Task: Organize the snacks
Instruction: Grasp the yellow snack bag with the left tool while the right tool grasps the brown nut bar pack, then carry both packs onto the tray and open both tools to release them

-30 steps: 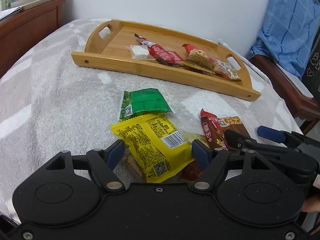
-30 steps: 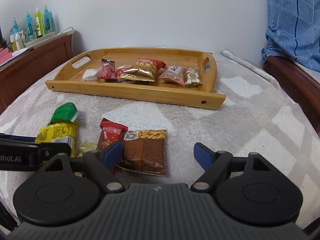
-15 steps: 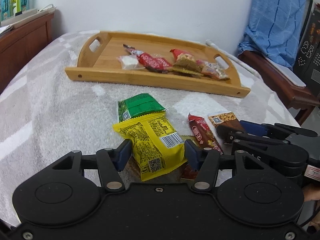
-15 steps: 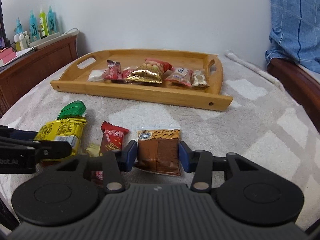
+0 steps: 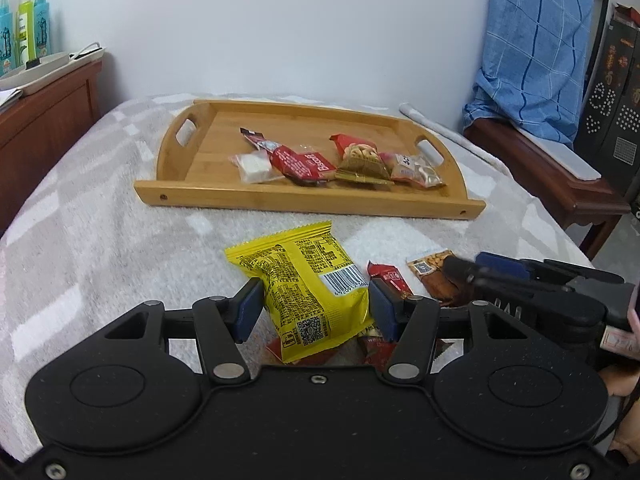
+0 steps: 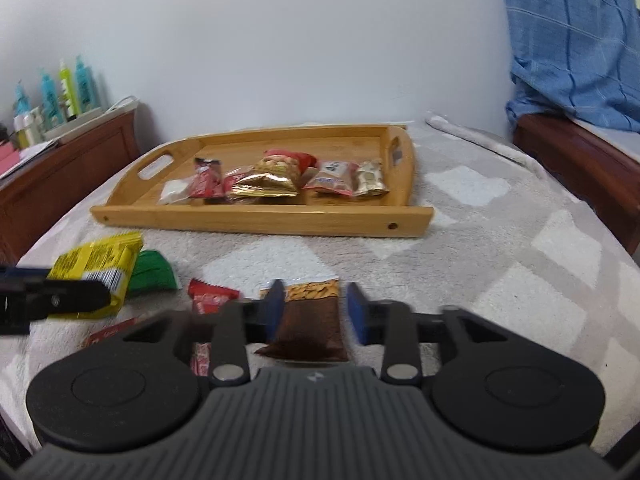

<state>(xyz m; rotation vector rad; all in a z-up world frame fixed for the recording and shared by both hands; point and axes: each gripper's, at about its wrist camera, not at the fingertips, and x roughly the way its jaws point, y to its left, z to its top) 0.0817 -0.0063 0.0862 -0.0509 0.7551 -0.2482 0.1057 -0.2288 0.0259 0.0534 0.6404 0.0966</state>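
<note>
Yellow snack packet [image 5: 304,288] sits pinched between the left gripper [image 5: 314,308] pads, raised off the grey blanket [image 5: 100,240]. Brown almond packet [image 6: 310,320] lies between the right gripper [image 6: 314,308] fingers; left pad touches, right pad shows a sliver of gap, so grip uncertain. Green packet [image 6: 154,270] and red bar [image 6: 210,298] lie near. Wooden tray [image 6: 260,220] beyond holds other snacks.

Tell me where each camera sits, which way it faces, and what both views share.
Left wrist: on the left gripper, facing the wooden tray; its fingers grip the yellow packet; the right gripper and the person's hand show at right.
Right wrist: on the right gripper, facing the tray; its fingers flank the brown almond packet; the left gripper shows at left.
Shared: tray, both packets, red bar.
</note>
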